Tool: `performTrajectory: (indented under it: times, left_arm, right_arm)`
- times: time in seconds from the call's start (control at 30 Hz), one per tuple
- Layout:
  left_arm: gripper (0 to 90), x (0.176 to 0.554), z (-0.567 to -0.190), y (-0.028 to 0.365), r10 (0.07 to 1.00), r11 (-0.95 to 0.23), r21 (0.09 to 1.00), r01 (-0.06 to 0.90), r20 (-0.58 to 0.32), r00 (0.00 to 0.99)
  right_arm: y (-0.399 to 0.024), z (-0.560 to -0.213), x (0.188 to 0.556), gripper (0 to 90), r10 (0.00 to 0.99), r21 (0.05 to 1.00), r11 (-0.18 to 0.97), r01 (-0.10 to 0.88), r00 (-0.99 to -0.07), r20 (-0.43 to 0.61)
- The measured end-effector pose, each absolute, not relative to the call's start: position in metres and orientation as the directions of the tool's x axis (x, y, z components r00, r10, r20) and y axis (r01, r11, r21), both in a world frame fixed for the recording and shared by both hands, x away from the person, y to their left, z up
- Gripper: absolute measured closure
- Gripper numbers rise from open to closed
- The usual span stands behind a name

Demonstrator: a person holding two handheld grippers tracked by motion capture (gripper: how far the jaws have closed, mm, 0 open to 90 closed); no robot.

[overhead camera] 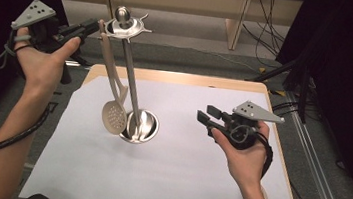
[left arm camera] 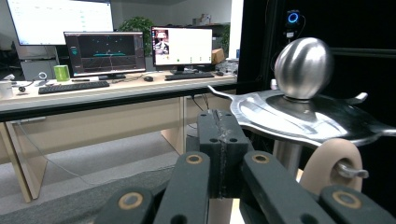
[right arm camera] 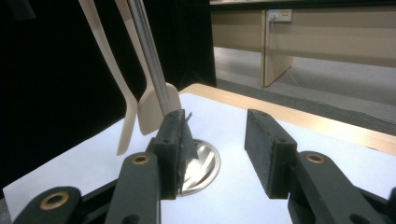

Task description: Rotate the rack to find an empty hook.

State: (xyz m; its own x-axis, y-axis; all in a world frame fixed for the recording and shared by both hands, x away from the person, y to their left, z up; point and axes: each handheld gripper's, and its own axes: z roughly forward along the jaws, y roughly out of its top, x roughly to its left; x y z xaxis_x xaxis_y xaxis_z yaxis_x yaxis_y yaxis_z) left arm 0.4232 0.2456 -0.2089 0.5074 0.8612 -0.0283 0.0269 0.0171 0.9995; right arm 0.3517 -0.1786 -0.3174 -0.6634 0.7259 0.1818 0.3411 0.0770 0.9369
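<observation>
A steel utensil stand (overhead camera: 139, 125) rises from a round base on the white sheet to a hooked disc and ball (overhead camera: 123, 20). A beige slotted spoon (overhead camera: 113, 117) and a second beige utensil (overhead camera: 121, 92) hang from its hooks. My left gripper (overhead camera: 96, 24) is held high, just left of the stand's top, jaws shut with nothing between them (left arm camera: 219, 126). Close in front of it are the ball (left arm camera: 303, 67) and a beige handle loop (left arm camera: 334, 165) on a hook. My right gripper (overhead camera: 205, 114) hovers right of the base, open and empty (right arm camera: 215, 140), facing the pole (right arm camera: 147, 51).
A white sheet (overhead camera: 181, 170) covers the wooden table (overhead camera: 278, 156). Dark curtains stand to both sides, and cables lie on the floor at the right. A desk with monitors (left arm camera: 105, 51) stands far behind the stand.
</observation>
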Motion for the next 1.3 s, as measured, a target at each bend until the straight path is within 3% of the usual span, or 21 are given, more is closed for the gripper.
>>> performTrajectory:
  times: [0.87, 1.3]
  left_arm:
    - [89.4, 0.433, -0.206, 0.244, 0.868, -0.002, 0.999, 0.037, -0.017, 0.497]
    - [84.5, 0.404, -0.22, 0.256, 0.87, 0.036, 0.999, -0.006, -0.028, 0.492]
  right_arm:
    - [-0.18, -0.318, 0.353, 59.0, 0.725, 0.937, 0.083, 0.339, -0.666, 0.177]
    - [-0.194, -0.316, 0.358, 58.8, 0.777, 0.926, 0.093, 0.365, -0.608, 0.162]
